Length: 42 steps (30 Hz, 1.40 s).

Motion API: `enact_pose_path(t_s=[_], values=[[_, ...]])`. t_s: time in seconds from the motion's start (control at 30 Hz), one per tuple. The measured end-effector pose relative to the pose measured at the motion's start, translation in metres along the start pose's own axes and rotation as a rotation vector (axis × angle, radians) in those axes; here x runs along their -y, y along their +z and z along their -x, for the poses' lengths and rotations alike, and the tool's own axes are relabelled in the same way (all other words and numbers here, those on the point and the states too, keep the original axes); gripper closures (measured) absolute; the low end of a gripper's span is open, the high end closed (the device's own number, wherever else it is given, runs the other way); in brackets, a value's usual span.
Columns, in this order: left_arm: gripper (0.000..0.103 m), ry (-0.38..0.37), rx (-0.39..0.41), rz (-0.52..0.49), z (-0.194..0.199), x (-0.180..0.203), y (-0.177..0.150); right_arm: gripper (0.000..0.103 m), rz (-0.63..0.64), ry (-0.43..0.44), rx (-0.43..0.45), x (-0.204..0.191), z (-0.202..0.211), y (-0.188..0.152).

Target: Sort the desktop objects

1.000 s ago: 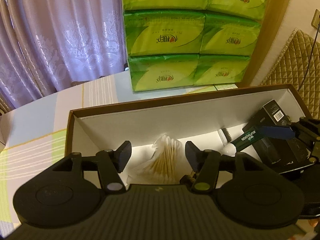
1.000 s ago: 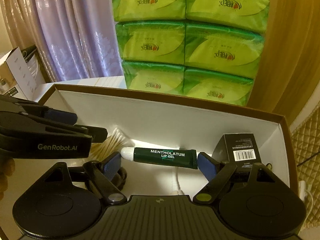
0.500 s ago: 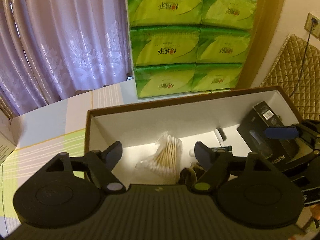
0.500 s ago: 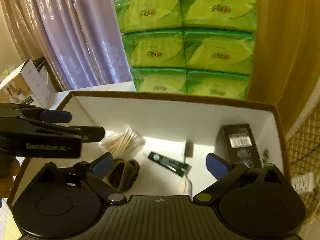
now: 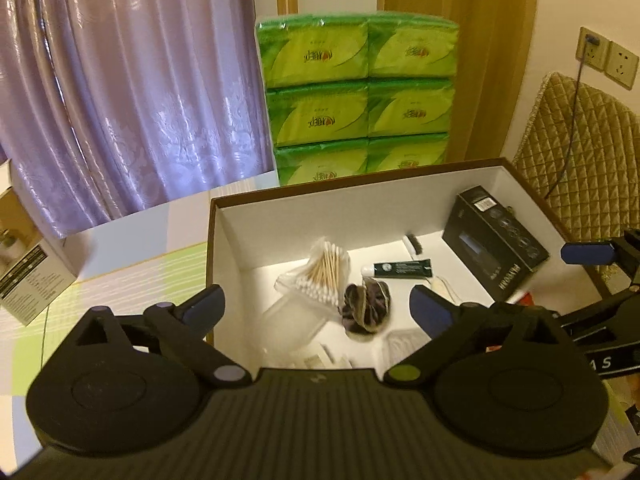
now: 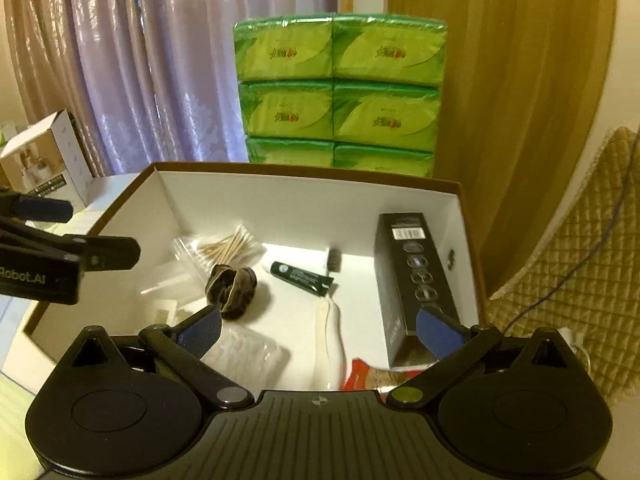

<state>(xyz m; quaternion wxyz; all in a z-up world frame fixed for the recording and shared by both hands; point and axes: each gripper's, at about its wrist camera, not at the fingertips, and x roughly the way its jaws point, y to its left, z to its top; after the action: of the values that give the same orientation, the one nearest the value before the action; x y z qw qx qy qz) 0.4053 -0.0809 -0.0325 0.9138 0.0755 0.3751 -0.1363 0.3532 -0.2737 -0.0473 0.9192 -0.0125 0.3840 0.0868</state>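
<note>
- The box [image 6: 304, 174] sits on the table, open on top, and both grippers hang above its near side.
- The left gripper [image 5: 316, 308] is spread wide and holds nothing.
- The right gripper [image 6: 318, 330] is spread wide too, and it is empty.
- The things to sort already lie in the box, so the next move is most likely to leave the box and look for more on the table (that is only my guess).
- The lip gel [image 6: 302, 276] lies flat on the floor of the box, near the middle.
- In the right view the lip gel is ahead of the right gripper and a bit left of its middle, with a clear gap between them.
- Its long side runs slanted there: the white cap points to the far left and the flat tail points to the near right.
- In the left view the lip gel [image 5: 402, 269] lies to the right of the left gripper's middle and runs almost straight across.
- The right gripper looks like the nearer one to it, I think.
- The cotton swabs [image 6: 224, 246] lie in their bag at the far left of the box.
- A dark scrunchie [image 6: 232, 286] sits just beside the swabs, between them and the lip gel.
- The black carton [image 6: 416, 280] lies along the right wall, with its long side running from near to far.
- Green tissue packs [image 6: 340, 92] stand stacked behind the box.
</note>
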Motion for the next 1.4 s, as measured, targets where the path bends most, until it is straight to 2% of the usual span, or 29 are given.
enact_pose_path(t_s=[0.23,0.33,0.53,0.87,1.4], values=[[0.005,0.022,0.029,0.038,0.044,0.009,-0.017,0.002,-0.029,-0.010,0.026,-0.004,0.036,-0.016],[0.001,0.047,0.051,0.054,0.063,0.013,-0.026,0.002,-0.056,0.005,0.032,-0.004,0.053,-0.023],[0.001,0.063,0.075,0.059,0.098,0.021,-0.043,0.002,-0.109,0.022,0.051,-0.005,0.086,-0.035],[0.001,0.076,0.065,0.076,0.151,0.035,-0.075,0.002,-0.105,0.020,0.090,-0.017,0.140,-0.063],[0.001,0.112,0.037,0.149,0.210,0.052,-0.117,0.002,-0.063,0.049,0.078,-0.029,0.190,-0.098]])
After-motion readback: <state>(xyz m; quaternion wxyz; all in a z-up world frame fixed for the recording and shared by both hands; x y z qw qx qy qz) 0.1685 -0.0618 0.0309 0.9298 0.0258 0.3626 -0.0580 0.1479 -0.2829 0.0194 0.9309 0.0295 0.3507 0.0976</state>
